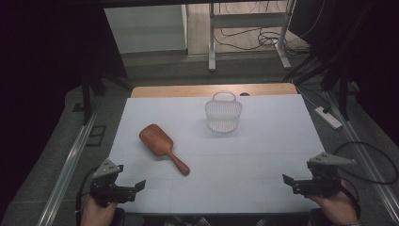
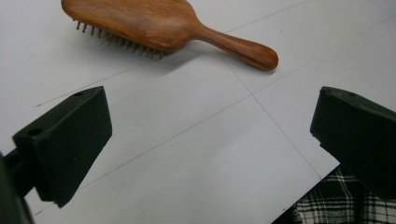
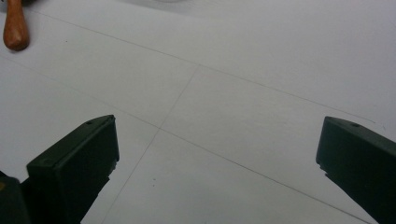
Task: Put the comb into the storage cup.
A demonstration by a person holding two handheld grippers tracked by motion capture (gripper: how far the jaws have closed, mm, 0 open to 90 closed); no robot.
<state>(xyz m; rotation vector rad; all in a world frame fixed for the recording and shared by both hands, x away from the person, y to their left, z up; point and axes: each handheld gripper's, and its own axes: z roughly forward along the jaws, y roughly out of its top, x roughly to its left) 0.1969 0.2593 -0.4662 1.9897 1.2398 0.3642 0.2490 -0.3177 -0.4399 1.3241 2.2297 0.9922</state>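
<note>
**Brush sits closer to the left tongs, handle pointing at the near edge**

From the high view: the wooden brush (image 1: 163, 148) lies flat on the white desk (image 1: 263, 155), left of centre. Its long axis runs on a diagonal, with the head toward the far left and the handle coming down toward the near middle. The left tongs (image 1: 134, 188) hang over the near left corner, jaws wide apart, nothing in them. The brush is up and a bit to the right of them, with the handle tip being the closest part. The right tongs (image 1: 291, 181) are over the near right corner, also wide and empty, and well apart from the brush. So my guess is the left hand is the one placed to go for it. A white mesh basket (image 1: 223, 113) stands farther back, near the middle, well clear of the brush.

Left gripper view: the brush (image 2: 154, 25) lies ahead of the open jaws, across the line of sight rather than along it. It rests bristles down. The head is a rounded paddle of reddish-brown wood with a smooth sheen, tapering to a slim handle with a bulbed end.

Right gripper view: jaws wide, bare desk between them. Just the brush's handle end (image 3: 15, 28) peeks in at the top left corner, far off.
</note>
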